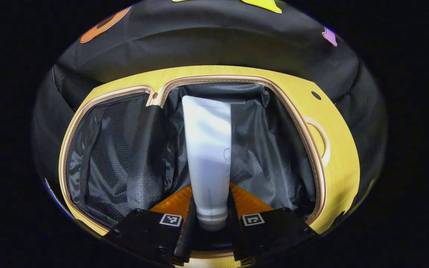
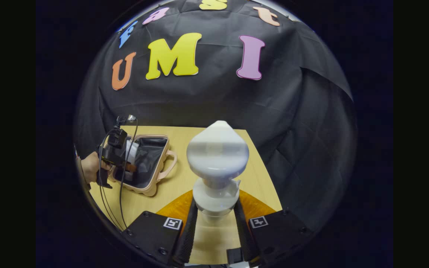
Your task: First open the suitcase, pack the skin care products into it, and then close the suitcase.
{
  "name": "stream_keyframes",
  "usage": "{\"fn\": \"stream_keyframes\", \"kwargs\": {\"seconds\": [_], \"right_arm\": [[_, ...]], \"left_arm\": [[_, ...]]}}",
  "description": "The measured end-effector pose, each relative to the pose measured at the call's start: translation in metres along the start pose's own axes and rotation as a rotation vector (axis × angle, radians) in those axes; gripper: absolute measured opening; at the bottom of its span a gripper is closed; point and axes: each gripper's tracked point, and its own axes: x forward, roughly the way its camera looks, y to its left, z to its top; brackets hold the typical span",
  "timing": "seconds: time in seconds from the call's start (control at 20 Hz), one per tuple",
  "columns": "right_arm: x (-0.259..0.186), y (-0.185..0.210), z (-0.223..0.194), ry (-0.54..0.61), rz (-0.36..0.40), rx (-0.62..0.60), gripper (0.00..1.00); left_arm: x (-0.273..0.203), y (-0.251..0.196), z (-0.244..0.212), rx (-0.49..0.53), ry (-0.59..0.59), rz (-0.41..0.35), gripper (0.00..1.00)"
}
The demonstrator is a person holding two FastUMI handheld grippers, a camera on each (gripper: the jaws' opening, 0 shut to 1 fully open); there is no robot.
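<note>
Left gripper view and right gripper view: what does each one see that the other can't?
Left gripper view alone: the suitcase's black mesh pocket, and the left gripper clamping the long white squeeze tube.

Right gripper view alone: the right gripper pinching a white round-topped bottle, and a hand.

Both: the open beige suitcase on the light wooden table.

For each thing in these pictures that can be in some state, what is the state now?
suitcase: open, lying on the table, black lining exposed.
white tube: held over the open suitcase, cap end toward the camera.
white bottle: held above the table.
left gripper: shut on the white tube.
right gripper: shut on the white bottle.
</note>
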Motion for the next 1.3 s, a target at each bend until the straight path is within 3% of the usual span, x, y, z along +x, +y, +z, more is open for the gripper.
{"fn": "stream_keyframes", "kwargs": {"seconds": [0.05,0.1,0.35,0.4,0.45,0.5,0.6,0.65,0.7,0.8,0.9,1.3], "right_arm": [[0.001,0.001,-0.001,0.001,0.002,-0.006,0.48],[0.003,0.002,-0.001,0.005,0.003,-0.01,0.48],[0.008,0.012,-0.002,0.014,0.018,-0.036,0.48],[0.01,0.016,0.0,0.014,0.026,-0.041,0.48],[0.013,0.021,0.003,0.011,0.034,-0.046,0.48],[0.015,0.025,0.007,0.007,0.044,-0.051,0.48],[0.021,0.037,0.016,0.0,0.064,-0.058,0.48],[0.024,0.046,0.023,-0.006,0.08,-0.053,0.48],[0.028,0.056,0.03,-0.014,0.099,-0.051,0.46],[0.033,0.078,0.044,-0.035,0.133,-0.062,0.48],[0.04,0.103,0.056,-0.056,0.167,-0.086,0.48],[0.082,0.222,0.056,-0.05,0.323,-0.201,0.48]], "left_arm": [[0.003,0.0,-0.001,-0.008,0.008,0.002,0.48],[0.007,0.001,-0.004,-0.015,0.015,0.004,0.43],[0.013,0.0,-0.006,-0.018,0.017,-0.01,0.43],[0.011,-0.002,-0.005,-0.009,0.019,-0.023,0.51],[0.01,-0.002,-0.003,-0.014,0.011,-0.033,0.52],[0.01,-0.003,-0.001,-0.025,-0.006,-0.033,0.46],[0.005,0.001,0.001,-0.034,-0.027,-0.02,0.51],[-0.001,0.003,0.003,-0.037,-0.044,-0.011,0.69],[-0.007,0.002,0.006,-0.044,-0.067,-0.011,0.7],[-0.028,-0.004,0.014,-0.047,-0.134,-0.036,0.87],[-0.06,-0.001,0.022,-0.03,-0.228,-0.029,0.92],[-0.214,0.047,0.048,0.045,-0.674,0.096,0.94]]}}
